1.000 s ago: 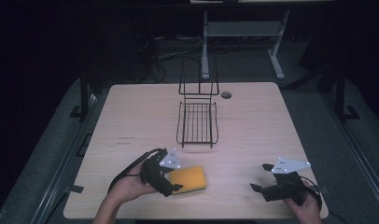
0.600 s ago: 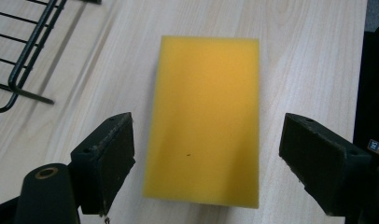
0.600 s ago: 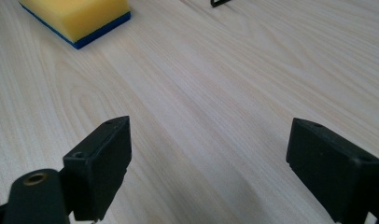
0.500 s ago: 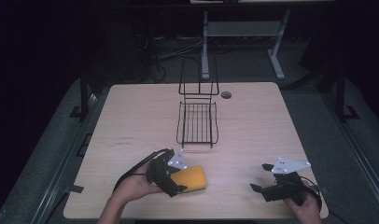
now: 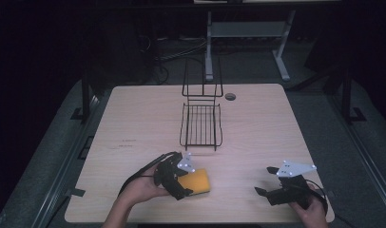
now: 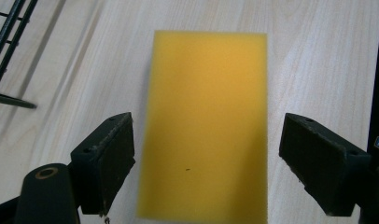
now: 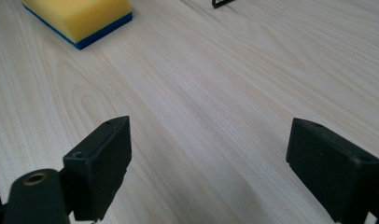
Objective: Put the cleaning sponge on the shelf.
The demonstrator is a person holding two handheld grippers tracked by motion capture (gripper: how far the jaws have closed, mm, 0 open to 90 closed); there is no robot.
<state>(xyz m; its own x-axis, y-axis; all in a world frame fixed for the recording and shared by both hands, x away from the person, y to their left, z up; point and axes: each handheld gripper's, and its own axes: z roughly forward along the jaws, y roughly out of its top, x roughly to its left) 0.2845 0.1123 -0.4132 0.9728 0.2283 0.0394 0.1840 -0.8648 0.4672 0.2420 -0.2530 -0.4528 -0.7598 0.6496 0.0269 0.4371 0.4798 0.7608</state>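
A yellow sponge [image 5: 195, 182] with a blue underside lies flat on the wooden table [image 5: 134, 123] near its front edge. My left gripper [image 5: 181, 183] is open around the sponge's near end. In the left gripper view the sponge [image 6: 206, 121] lies between the two jaws with a gap on each side. My right gripper [image 5: 265, 183] rests open at the front right, its jaws wide over bare wood. In the right gripper view that gripper [image 7: 206, 163] holds nothing, and the sponge [image 7: 80, 16] lies off to its upper left.
A black wire rack [image 5: 201, 116] stands at the table's middle, its tall back toward the far edge. A small round hole [image 5: 230, 96] sits near the far edge. Dark floor and desk legs [image 5: 281, 52] lie beyond the table.
My left gripper has slid to the right and closed in on the sponge, which now sits between its open jaws. The right gripper has stayed put.
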